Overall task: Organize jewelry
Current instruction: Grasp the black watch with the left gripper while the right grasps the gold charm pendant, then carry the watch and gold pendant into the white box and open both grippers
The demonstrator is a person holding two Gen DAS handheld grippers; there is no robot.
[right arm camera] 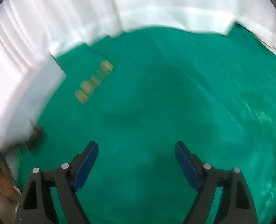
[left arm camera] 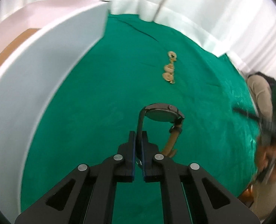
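Pinching a dark strap, left claw [left arm camera: 137, 145] lifting round-faced watch [left arm camera: 161, 114], tan strap dangling, right claw [right arm camera: 136, 155] spread.

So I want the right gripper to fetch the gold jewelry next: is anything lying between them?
Nothing visible: only bare green cloth lies between the open right gripper and the gold jewelry, though that view is blurred.

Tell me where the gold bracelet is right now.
The gold bracelet lies on the green cloth, ahead of the left gripper and beyond the watch it holds, right of the white box. The right wrist view shows it blurred, upper left.
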